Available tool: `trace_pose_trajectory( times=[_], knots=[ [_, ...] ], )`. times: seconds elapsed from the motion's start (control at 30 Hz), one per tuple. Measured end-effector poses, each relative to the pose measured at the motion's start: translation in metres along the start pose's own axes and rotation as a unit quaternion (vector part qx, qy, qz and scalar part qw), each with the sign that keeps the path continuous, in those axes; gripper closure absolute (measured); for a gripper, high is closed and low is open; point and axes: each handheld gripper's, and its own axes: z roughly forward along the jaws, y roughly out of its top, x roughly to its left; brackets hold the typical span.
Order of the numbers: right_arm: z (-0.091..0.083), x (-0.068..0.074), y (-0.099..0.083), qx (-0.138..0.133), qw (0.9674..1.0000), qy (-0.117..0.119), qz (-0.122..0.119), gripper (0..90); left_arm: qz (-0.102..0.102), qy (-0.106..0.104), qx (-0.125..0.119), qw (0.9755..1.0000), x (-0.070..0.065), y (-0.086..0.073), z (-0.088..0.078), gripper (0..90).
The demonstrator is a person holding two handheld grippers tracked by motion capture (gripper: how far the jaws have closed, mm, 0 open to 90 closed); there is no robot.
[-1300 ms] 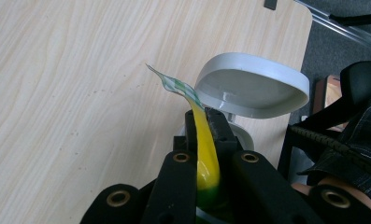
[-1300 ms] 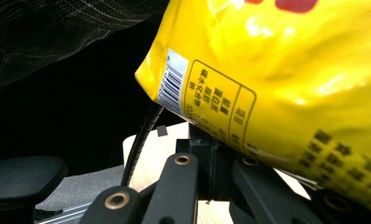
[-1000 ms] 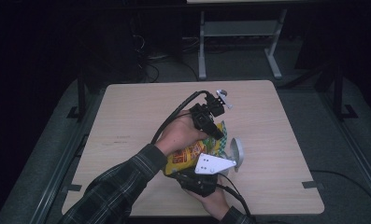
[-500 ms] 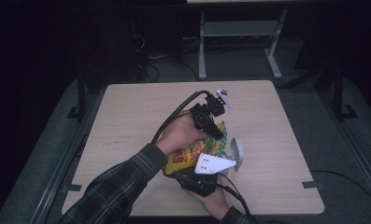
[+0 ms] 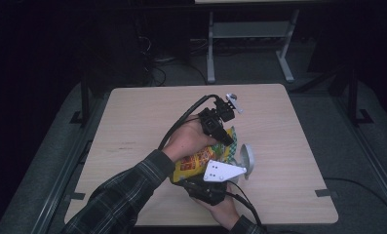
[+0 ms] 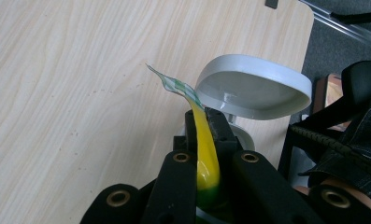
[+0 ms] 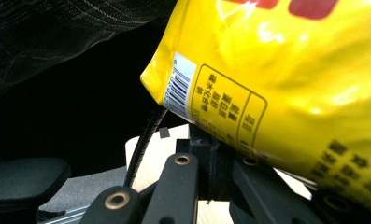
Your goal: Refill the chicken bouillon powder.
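Both claws are closed on one yellow snack bag (image 5: 199, 161), held above the near-middle of the desk (image 5: 132, 122).

Left claw (image 5: 225, 139): shut on the bag's top seam. In the left gripper view the thin yellow film with its green-checked edge (image 6: 203, 140) runs pinched between the two black jaws.

Right claw (image 5: 215, 181): shut on the bag's lower end. In the right gripper view the bag's yellow corner (image 7: 276, 93) sits right over the jaws; the pinch point itself is hidden there, so contact is judged from the closed jaws and the high view.

A grey bowl (image 6: 253, 88) stands tipped on its side just beyond the bag, touching or nearly touching it.

Step in hand (judgement): the bag is gripped at both ends, probably to tear or pull the seal open over the bowl. The next move calls for a firm hold at the bottom and a steady pull at the seam, with the mouth kept aimed at the bowl.

Writing: barcode on a white patch, and a framed block of East Asian characters in dark print, too small to read. Red lettering at the top edge is cut off. No brand is legible.
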Motion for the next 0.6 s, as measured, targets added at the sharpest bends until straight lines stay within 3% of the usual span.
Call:
trace_pose_trajectory(
  times=[0.6],
  knots=[
    [0.0003,-0.0003,-0.0003,0.0,1.0,0.001,-0.001,90.0,-0.001,0.0,0.001,1.0,0.0007,-0.0009,0.0002,89.7]
  ],
)
